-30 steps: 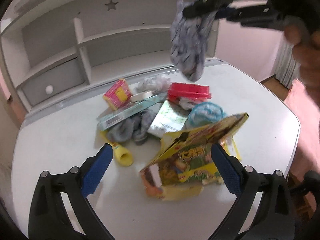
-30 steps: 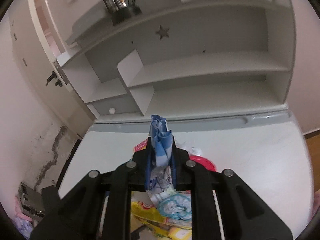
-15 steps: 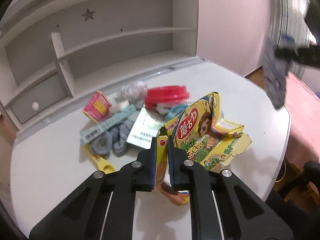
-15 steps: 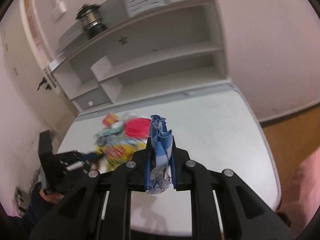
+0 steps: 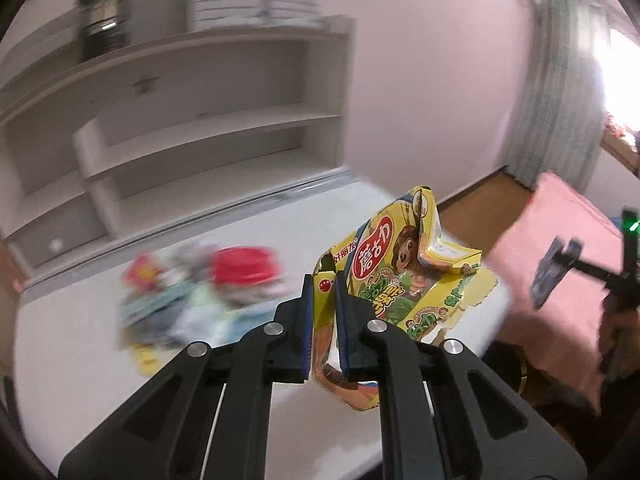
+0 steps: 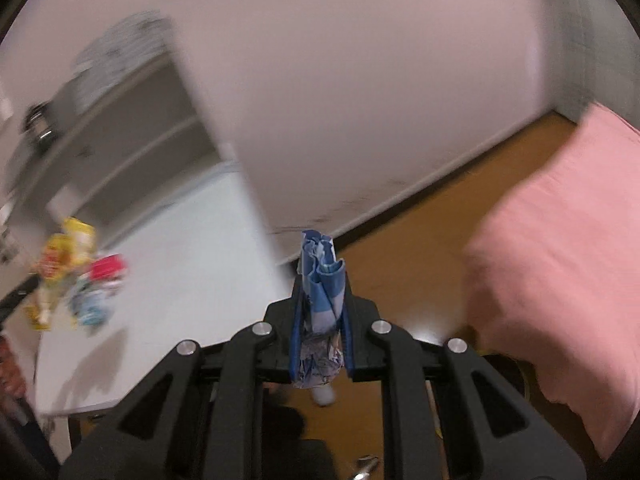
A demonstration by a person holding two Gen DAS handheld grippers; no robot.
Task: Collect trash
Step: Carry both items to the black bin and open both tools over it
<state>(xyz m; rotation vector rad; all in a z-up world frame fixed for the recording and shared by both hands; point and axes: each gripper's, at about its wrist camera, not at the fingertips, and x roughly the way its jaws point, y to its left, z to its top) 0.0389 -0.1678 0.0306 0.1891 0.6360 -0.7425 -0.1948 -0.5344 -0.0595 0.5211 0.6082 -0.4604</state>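
Note:
My left gripper (image 5: 324,288) is shut on a torn yellow snack box (image 5: 404,276) and holds it above the white table (image 5: 80,344). My right gripper (image 6: 320,280) is shut on a crumpled blue-and-white wrapper (image 6: 322,296), past the table's right edge and over the wooden floor (image 6: 408,264). The right gripper with its wrapper (image 5: 550,276) shows far right in the left wrist view. A blurred heap of trash (image 5: 200,300) with a red lid (image 5: 244,268) lies on the table. The yellow box (image 6: 60,256) shows far left in the right wrist view.
A white shelf unit (image 5: 180,128) stands behind the table, with a dark lantern (image 5: 100,28) on top. A pink bed (image 6: 560,248) stands to the right across the floor. A grey curtain (image 5: 552,92) hangs at the far right.
My left gripper closed on the yellow box and lifted it off the table, swinging right. My right gripper carried the wrapper right, off the table and over the floor.

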